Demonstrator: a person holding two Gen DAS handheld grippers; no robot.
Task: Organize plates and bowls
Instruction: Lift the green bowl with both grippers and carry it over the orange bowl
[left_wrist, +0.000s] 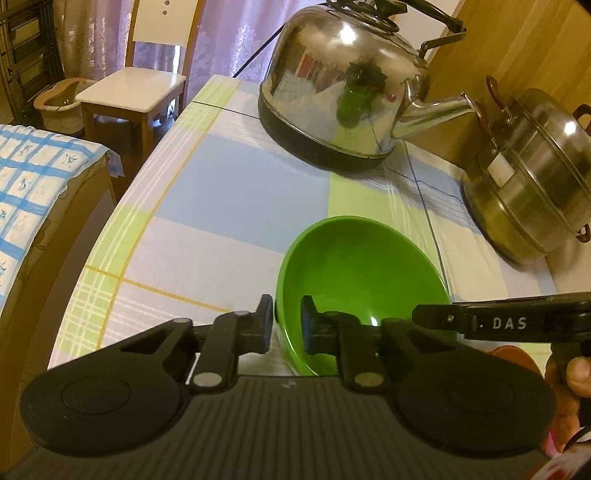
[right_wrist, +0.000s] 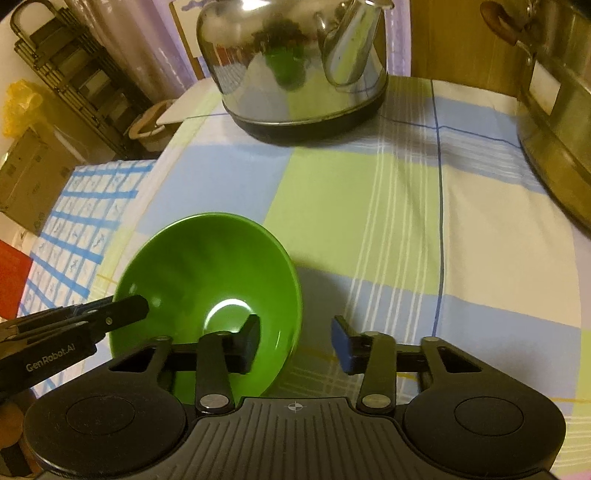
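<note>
Gripping the green bowl (left_wrist: 354, 273) by its rim at lower centre, the left gripper (left_wrist: 286, 326) has its jaws clamped on the wall; the right gripper (right_wrist: 295, 345) gapes, straddling the opposite rim. The bowl looks tilted (smooth plastic, probably), so it could slip free.

Items on the desk (right_wrist: 369, 206): one green bowl (right_wrist: 210, 280), one steel kettle (right_wrist: 295, 62), one steel steamer pot (left_wrist: 532, 173). Beyond the desk: one chair (left_wrist: 136, 88).

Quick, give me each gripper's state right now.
Left gripper: closed on the near rim of the green bowl.
Right gripper: open, holding nothing; one finger inside the bowl, one outside.
</note>
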